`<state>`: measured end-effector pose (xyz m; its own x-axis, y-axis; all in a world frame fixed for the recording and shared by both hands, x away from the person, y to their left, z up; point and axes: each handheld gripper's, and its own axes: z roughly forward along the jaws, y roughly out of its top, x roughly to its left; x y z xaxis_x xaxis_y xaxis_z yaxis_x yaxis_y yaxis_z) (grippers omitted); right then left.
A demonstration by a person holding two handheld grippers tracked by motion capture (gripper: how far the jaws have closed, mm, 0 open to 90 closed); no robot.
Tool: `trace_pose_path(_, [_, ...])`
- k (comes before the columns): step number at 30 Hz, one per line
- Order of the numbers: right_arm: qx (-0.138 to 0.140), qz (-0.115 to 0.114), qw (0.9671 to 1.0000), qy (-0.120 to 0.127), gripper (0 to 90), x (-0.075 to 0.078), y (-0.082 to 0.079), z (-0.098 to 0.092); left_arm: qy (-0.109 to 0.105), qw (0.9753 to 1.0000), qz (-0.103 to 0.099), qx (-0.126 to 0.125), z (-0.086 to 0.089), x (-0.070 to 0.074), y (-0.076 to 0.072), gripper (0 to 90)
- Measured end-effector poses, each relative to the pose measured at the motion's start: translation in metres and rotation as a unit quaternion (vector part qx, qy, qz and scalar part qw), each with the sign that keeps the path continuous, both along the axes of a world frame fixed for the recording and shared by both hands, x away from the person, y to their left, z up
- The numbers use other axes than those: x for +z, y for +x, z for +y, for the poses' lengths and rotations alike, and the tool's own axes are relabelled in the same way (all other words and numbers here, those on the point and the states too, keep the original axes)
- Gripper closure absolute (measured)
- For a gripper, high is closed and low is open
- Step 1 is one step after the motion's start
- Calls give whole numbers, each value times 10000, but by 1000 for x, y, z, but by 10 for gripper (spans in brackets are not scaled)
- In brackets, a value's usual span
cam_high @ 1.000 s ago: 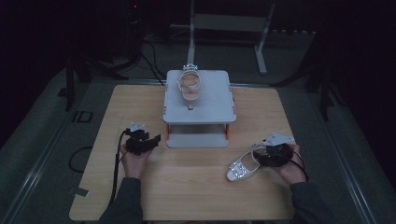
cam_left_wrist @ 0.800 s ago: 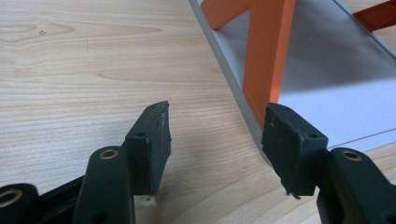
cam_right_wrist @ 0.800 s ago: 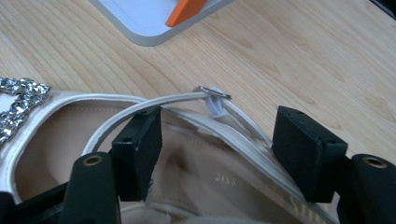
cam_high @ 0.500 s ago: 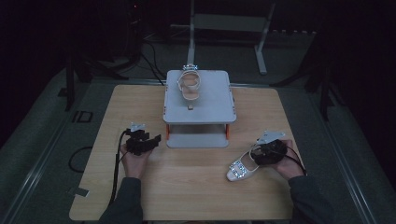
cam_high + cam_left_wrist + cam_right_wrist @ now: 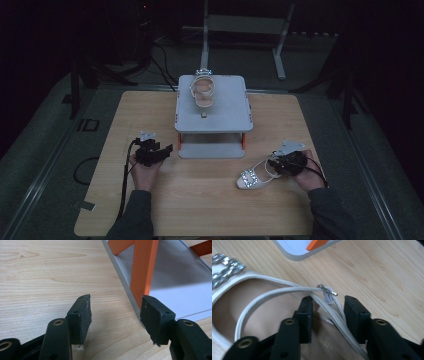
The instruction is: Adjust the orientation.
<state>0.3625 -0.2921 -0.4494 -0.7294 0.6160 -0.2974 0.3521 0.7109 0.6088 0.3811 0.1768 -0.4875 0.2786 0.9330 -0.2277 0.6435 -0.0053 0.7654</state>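
We had the right claw (image 5: 327, 315) straddling the heel straps of the sandal (image 5: 256, 175), not visibly clamped, at five o'clock on the table (image 5: 200, 210). The left claw (image 5: 113, 315) gaped, holding nothing. We judged a square, firm pinch on the straps best before lifting.

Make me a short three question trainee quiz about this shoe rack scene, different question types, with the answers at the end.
1. True or false: the white strappy sandal with the jewelled toe band lies on the light wooden table.
2. Which gripper has its jaws around that sandal's straps: A left gripper, B right gripper?
3. Fill in: the second white sandal rests on the ___ tier of the grey two-tier rack with orange posts.

Key: 1 true; 2 B; 3 top.
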Motion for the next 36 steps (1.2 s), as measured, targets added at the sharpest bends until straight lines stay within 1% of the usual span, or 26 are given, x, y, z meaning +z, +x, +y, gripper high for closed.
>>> trace_pose_path(4, [-200,-48,9998,80,712,2,1,-2,6,10000,11,16,1,0,0,426])
trace_pose_path(6, [-353,-63,9993,131,750,4,0,-5,-20,10000,9,27,2,0,0,425])
trace_pose_path(9, [-619,-121,9977,232,783,5,-2,-10,-37,10000,-2,40,3,0,0,426])
trace_pose_path(11, [-738,-144,9968,271,794,6,-3,-15,-36,10000,-5,37,3,0,0,426])
trace_pose_path(14, [-943,-134,9951,256,798,6,-4,-20,-50,10000,-3,37,3,0,-1,426])
trace_pose_path(17, [-1029,-111,9943,271,794,6,-5,-23,-46,10000,4,41,3,0,0,427])
trace_pose_path(20, [-983,-32,9947,291,738,8,-5,-24,-33,10000,21,24,2,-1,0,427])
trace_pose_path(21, [-958,-16,9949,316,688,8,-4,-25,-30,10000,20,22,2,-1,0,427])
trace_pose_path(22, [-889,-24,9952,402,633,9,-4,-25,-27,10000,18,20,2,-1,0,426])
trace_pose_path(23, [-846,-81,9950,523,565,11,-5,-25,-22,10000,19,18,2,-1,0,427])
trace_pose_path(24, [-802,-92,9952,561,497,14,-4,-24,-19,10000,22,19,2,-1,0,427])
trace_pose_path(26, [-682,-119,9966,441,445,18,-2,-21,-26,10000,27,17,2,-1,0,426])
trace_pose_path(29, [-485,-48,9987,175,428,21,2,-15,-20,10000,26,12,3,-1,0,427])
trace_pose_path(33, [-425,22,9991,-25,440,22,7,-12,-57,10000,18,30,3,0,0,427])
trace_pose_path(36, [-379,-25,9993,-3,449,28,7,-14,-55,10000,24,34,4,-1,0,427])
